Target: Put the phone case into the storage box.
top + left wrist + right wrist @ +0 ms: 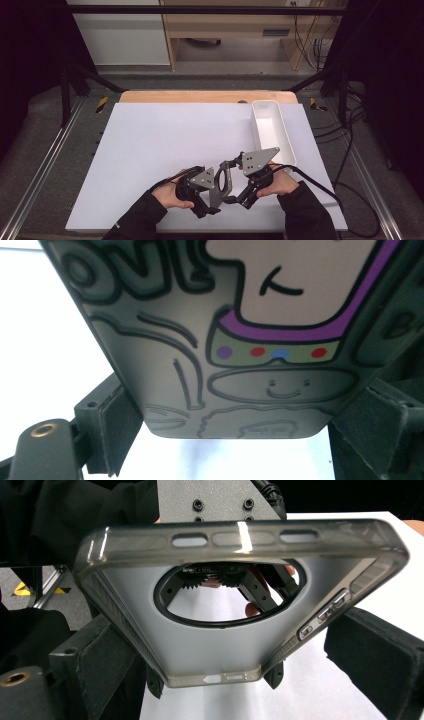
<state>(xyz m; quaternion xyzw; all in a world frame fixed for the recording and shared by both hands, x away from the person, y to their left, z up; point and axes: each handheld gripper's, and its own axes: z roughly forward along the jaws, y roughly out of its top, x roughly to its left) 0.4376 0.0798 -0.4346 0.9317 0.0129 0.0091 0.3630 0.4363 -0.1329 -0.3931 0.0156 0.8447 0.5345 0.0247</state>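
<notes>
Here, the smoky translucent grey phone case with a round cut-out (220,645) hangs in the air over the near middle of the white sheet (165,140), between the person's two hands. The right gripper (230,680) is clenched on it across its width, one black jaw against each long side. That leaves the hollow inner face open to the right gripper view.

The case's long axis runs straight out along those jaws, port-slot end nearest the camera and far end towards the left gripper (235,440). The case stands tilted on edge, not flat.

The left gripper grasps a flat grey panel printed with cartoon figures (200,365), rounded end nearest its camera. This may be the case's own outer back; I cannot tell. If so, holding both ends keeps it steady.

The long white plastic tray (270,127) lies well apart at the sheet's far right.
</notes>
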